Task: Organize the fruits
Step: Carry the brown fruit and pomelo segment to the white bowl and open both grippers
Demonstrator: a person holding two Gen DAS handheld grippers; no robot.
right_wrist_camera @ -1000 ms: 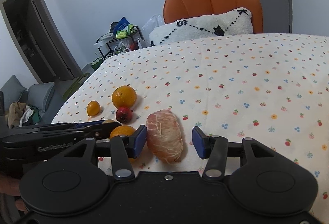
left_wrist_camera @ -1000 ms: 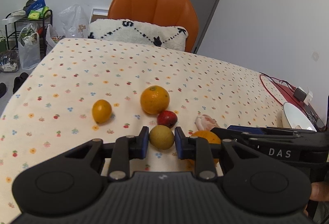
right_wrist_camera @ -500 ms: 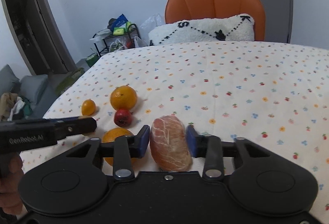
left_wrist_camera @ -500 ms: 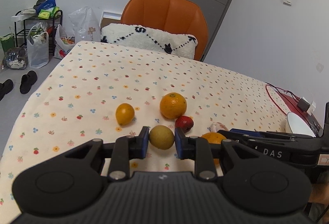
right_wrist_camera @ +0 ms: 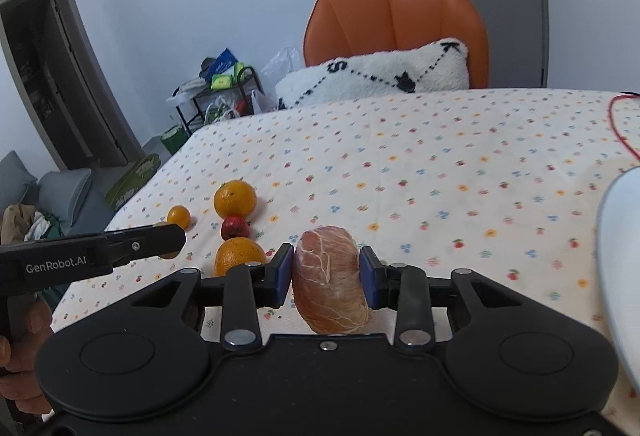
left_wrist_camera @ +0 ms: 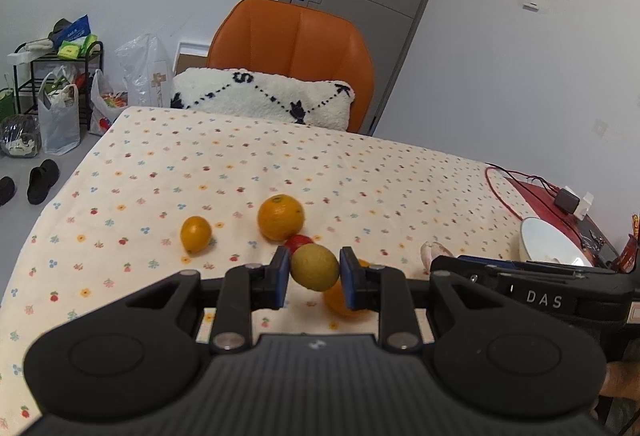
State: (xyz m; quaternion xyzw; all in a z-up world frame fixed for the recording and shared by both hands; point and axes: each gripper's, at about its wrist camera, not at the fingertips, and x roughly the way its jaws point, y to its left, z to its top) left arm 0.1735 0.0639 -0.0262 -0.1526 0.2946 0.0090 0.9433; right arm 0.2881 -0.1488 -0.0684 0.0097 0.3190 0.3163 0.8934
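Note:
My left gripper [left_wrist_camera: 314, 273] is shut on a yellow-green round fruit [left_wrist_camera: 314, 265], held just above the flowered tablecloth [left_wrist_camera: 240, 172]. My right gripper [right_wrist_camera: 326, 273] is shut on a peeled pinkish citrus [right_wrist_camera: 330, 278], its pads pressing both sides. On the cloth lie a large orange [left_wrist_camera: 280, 217], a small orange [left_wrist_camera: 195, 234], a red fruit [left_wrist_camera: 298, 241] and another orange [right_wrist_camera: 238, 259], partly hidden behind the fingers. The left gripper's body [right_wrist_camera: 92, 256] shows at the left of the right wrist view, beside the fruits.
A white bowl [left_wrist_camera: 548, 244] sits at the table's right side; its rim [right_wrist_camera: 616, 256] fills the right edge of the right wrist view. A red cable [right_wrist_camera: 616, 124] and charger lie beyond it. An orange chair [left_wrist_camera: 296, 44] with a white pillow [left_wrist_camera: 264, 100] stands at the far edge.
The right jaws have closed onto the peeled citrus. Both grippers have risen and drawn back with their fruits. The bowl's rim has come into the right wrist view.

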